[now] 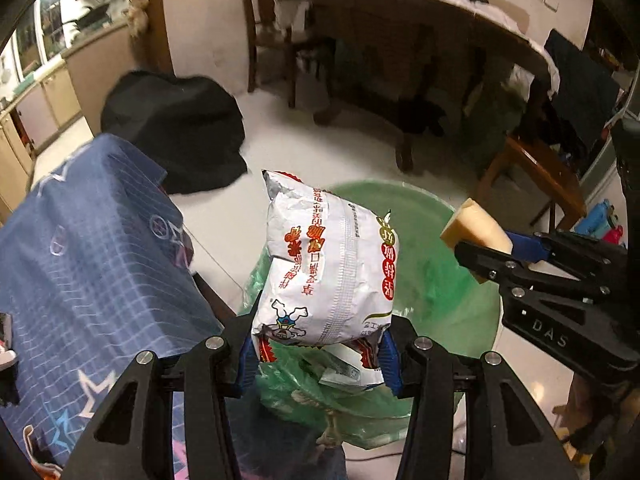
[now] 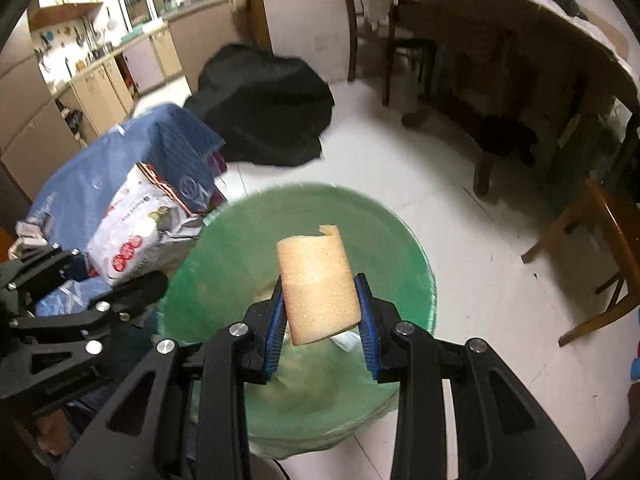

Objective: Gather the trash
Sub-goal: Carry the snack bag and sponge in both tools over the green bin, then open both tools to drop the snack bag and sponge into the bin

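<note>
The left gripper (image 1: 318,354) has its blue pads pinched on the lower end of a white snack packet (image 1: 324,264) printed with red characters, which stands up through the middle of the left wrist view, above the green-lined trash bin (image 1: 440,296) filling the lower centre. The right gripper (image 2: 322,334) is clamped on a tan sponge (image 2: 318,284), its pads pressing both sides of the block, which hangs at the centre of the right wrist view over the bin's open mouth. Each view catches the other tool: in the left wrist view the right gripper enters from the right edge with the sponge poking out toward the upper left, while in the right wrist view the left gripper shows at the lower left with the packet beside it. Only the left wrist view shows crumpled wrappers (image 1: 348,376) lying in the bin under the packet. A blue patterned cloth (image 1: 92,264) covers something at the left of that view, a black cloth heap (image 1: 176,132) lies on the white floor above it, and a wooden table (image 1: 400,32) stretches across the top. Only the right wrist view shows kitchen cabinets (image 2: 96,88) at upper left.
</note>
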`<action>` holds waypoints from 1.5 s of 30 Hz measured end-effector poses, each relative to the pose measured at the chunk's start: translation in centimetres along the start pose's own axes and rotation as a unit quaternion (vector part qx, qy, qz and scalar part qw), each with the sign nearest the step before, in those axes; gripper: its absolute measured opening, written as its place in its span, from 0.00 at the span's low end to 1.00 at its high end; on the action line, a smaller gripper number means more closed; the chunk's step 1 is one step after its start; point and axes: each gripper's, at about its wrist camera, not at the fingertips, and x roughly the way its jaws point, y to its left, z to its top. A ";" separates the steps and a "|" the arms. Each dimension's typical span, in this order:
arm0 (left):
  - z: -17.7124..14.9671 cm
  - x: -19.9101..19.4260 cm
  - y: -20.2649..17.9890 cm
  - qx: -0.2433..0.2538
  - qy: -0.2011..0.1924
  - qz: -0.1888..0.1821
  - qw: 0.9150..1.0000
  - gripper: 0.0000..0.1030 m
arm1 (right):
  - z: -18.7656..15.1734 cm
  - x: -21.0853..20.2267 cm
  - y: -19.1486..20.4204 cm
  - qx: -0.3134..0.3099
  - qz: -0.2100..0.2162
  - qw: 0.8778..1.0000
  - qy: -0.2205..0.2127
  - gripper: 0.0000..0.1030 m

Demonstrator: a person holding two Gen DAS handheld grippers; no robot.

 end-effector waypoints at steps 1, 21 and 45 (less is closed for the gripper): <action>0.2 0.4 0.0 0.002 0.006 0.000 1.000 0.48 | 0.0 0.5 -0.3 -0.001 0.001 1.000 0.011 0.30; 0.3 5.9 0.9 -0.002 0.046 0.008 0.999 0.51 | -0.3 3.3 -2.2 0.003 0.000 0.999 0.042 0.32; -2.6 -2.7 5.4 -0.002 -0.030 0.041 0.999 0.69 | -2.2 -7.0 1.4 -0.006 0.007 0.987 -0.159 0.76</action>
